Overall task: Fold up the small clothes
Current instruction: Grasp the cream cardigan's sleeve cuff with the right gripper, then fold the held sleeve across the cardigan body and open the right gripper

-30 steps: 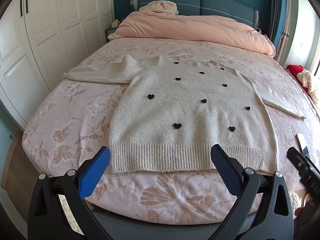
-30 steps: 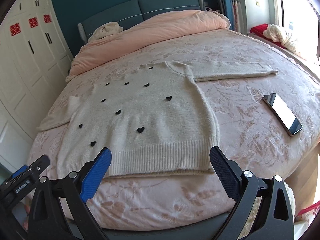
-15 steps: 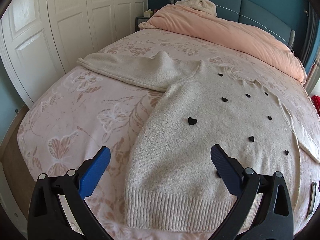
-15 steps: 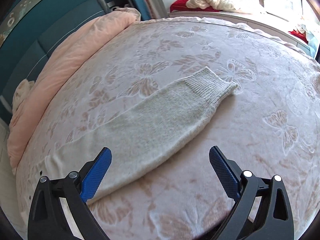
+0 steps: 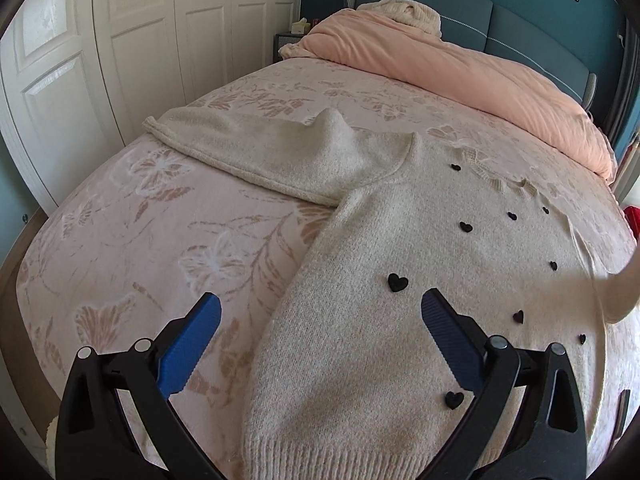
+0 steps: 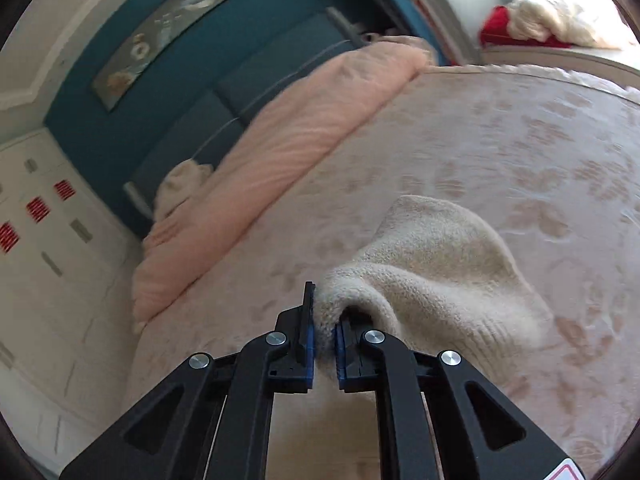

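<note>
Cream knit, dotted with small black hearts (image 5: 397, 282), covers the near half of the bed (image 5: 132, 248): the sweater (image 5: 400, 320) lies flat on the pink butterfly-print cover, ribbed hem toward the foot of the bed, neckline toward the peach duvet (image 5: 448, 64) heaped at the blue headboard (image 5: 472, 20). One sleeve (image 5: 260, 152) stretches sideways from the sweater's shoulder toward the white wardrobe (image 5: 120, 40).

Left gripper (image 5: 320, 332) hangs over the sweater's lower edge on that same side, blue pads (image 5: 192, 344) spread wide with nothing between them; one pad is above bare cover, the other above the knit.

Right gripper (image 6: 325, 344) has just been closing, and its jaws now pinch the cuff (image 6: 348, 292) of the other sleeve, the knit bunched up and lifted off the cover. In the left view that raised sleeve shows as a pale blur at the sweater's far side, away from the wardrobe.
</note>
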A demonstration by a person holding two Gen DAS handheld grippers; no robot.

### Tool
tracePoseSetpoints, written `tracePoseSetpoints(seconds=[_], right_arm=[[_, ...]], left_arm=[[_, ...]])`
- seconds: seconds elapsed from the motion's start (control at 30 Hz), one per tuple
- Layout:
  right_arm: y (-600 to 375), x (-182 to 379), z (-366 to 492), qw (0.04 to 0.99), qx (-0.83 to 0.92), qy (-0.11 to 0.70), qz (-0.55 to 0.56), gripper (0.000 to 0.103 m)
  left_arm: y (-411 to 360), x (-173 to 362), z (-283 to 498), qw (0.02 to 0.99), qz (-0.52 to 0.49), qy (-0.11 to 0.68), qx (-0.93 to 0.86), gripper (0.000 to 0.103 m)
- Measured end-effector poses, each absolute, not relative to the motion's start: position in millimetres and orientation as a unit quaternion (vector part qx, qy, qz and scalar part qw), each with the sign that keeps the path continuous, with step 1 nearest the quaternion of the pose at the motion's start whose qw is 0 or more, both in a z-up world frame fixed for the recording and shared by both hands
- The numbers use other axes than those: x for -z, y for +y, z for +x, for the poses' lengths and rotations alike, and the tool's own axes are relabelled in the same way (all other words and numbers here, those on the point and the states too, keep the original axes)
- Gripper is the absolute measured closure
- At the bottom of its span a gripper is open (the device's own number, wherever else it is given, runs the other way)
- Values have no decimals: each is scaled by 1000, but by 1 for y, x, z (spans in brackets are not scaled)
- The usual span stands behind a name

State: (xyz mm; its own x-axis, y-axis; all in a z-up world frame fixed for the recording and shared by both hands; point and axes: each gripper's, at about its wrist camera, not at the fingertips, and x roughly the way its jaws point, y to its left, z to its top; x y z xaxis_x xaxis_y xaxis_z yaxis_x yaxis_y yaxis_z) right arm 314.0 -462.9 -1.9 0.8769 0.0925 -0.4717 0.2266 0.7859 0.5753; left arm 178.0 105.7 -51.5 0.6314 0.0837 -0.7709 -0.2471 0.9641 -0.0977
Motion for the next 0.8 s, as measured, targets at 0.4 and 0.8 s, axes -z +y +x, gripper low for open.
tracePoseSetpoints(seconds=[0.4, 0.8], right_arm=[[-245, 69, 337, 898, -103, 367, 221, 45], [-326, 87, 324, 884, -37, 392, 252, 41]], left_arm=[[86, 48, 272, 872, -229, 431, 35, 5], [-74, 59, 336, 871, -161, 450, 117, 5]])
